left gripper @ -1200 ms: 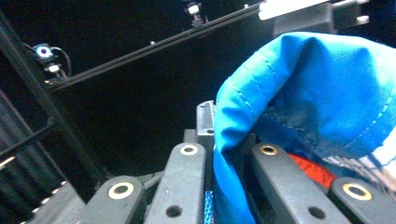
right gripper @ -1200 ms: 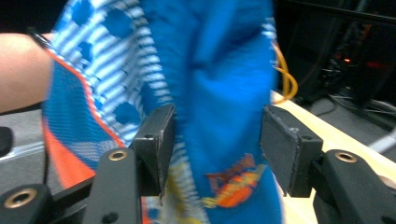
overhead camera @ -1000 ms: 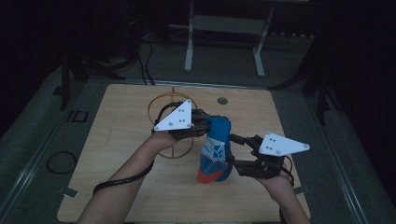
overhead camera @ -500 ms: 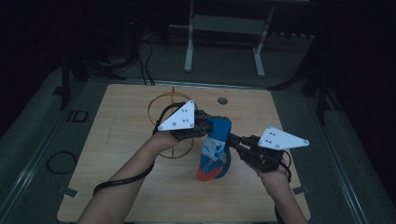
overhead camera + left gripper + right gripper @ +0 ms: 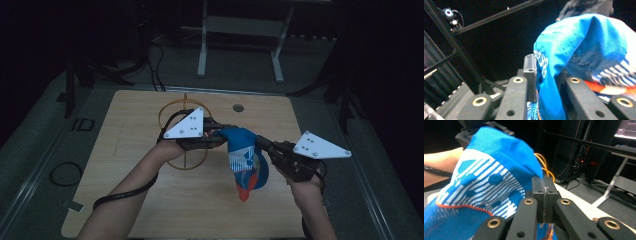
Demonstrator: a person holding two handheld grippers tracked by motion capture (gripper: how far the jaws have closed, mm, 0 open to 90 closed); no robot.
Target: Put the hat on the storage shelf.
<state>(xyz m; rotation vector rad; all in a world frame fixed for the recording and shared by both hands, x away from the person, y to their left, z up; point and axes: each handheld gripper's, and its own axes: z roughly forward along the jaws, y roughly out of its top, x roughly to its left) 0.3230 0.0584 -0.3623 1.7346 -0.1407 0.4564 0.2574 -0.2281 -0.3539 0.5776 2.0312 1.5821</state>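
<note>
**Blue garment held up between both grippers above the table**

The blue garment hangs in the air over the middle of the wooden table, pinched from both sides. The left gripper has the upper left corner of the cloth; in the left gripper view the blue fabric runs down between its jaws, which have just been easing open a little, with the cloth between them and pressed by the pads. The right gripper comes in from the other side, and in the right gripper view its jaws meet tight, a sliver of the garment's blue hem clamped between the pads. White stripes, dark dots and an orange trim show on the cloth, and its lower end droops toward the tabletop with an orange tip. Just behind the left gripper, an orange wire hoop stand sits on the table. The person's two forearms reach in from the near edge.
</note>
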